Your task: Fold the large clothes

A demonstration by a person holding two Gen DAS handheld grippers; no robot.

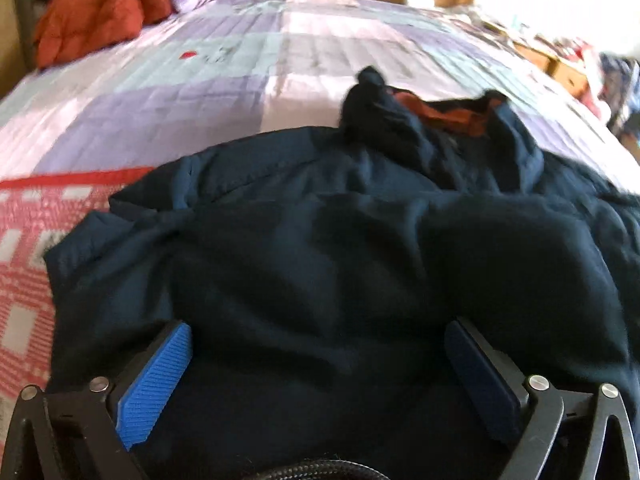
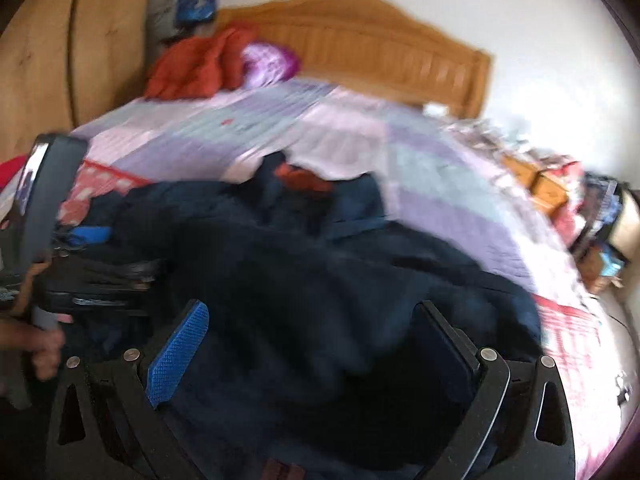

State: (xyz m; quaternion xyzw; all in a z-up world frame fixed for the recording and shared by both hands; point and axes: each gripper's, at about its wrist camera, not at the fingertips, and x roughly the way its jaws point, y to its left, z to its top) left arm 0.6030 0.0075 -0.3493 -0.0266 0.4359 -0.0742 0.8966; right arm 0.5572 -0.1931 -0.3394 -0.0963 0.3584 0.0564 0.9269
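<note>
Both claws hang spread wide over a dark navy jacket (image 1: 320, 248) heaped on a bed: the left gripper (image 1: 318, 384) and the right gripper (image 2: 316, 360) each show blue ribbed pads (image 1: 156, 384) parted, with crumpled cloth lying between them and nothing pinched. An orange lining (image 1: 444, 114) shows at the jacket's collar on its far side. Beneath the garment spreads a quilt (image 1: 200, 80) of lilac, pink and pale green blocks, with a red-and-white checked blanket (image 1: 24, 264) at the left edge. Near the wooden headboard (image 2: 360, 48) lie an orange-red garment (image 2: 192, 68) and a purple pillow (image 2: 268, 64). A hand (image 2: 40, 348) grips the left tool's handle in the right wrist view.
</note>
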